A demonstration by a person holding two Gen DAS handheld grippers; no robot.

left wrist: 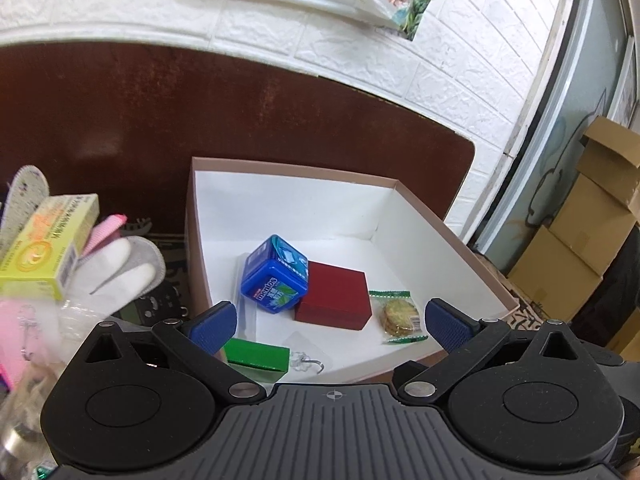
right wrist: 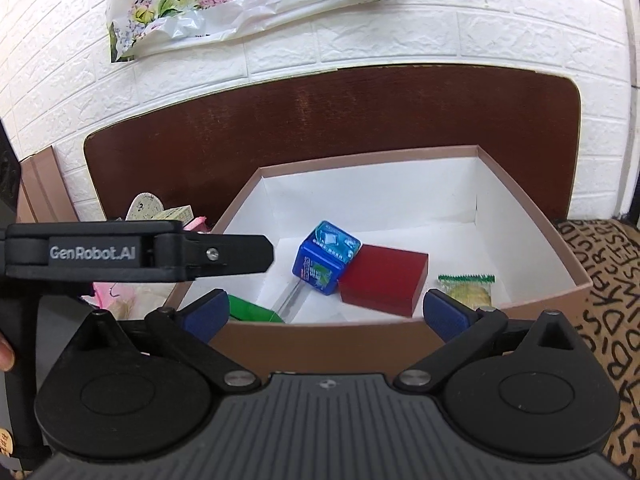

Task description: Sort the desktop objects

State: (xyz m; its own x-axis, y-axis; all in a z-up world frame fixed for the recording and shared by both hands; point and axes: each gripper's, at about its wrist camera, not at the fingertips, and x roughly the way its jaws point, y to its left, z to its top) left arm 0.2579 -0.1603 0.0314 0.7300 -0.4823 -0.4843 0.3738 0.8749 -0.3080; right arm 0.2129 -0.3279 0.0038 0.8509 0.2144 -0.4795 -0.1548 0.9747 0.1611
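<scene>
Mentos box point(left wrist: 275, 274) (boxed) ahead of hand-held gripper point(left wrist: 328, 326)

Bright, even indoor light, looks overhead; soft short shadows under the red block point(left wrist: 334, 297) and mentos tub point(left wrist: 275, 274) just ahead of the jaws. Box point(left wrist: 384, 216) interior near blown-out white. Strong fisheye bend at edges w/ dark corners. Items left of the jaws in left view, e.g. yellow carton point(left wrist: 46, 246), smeared by blur. Centre sharp.

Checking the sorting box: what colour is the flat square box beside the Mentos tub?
Dark red box, clearest in the right wrist view.
</scene>
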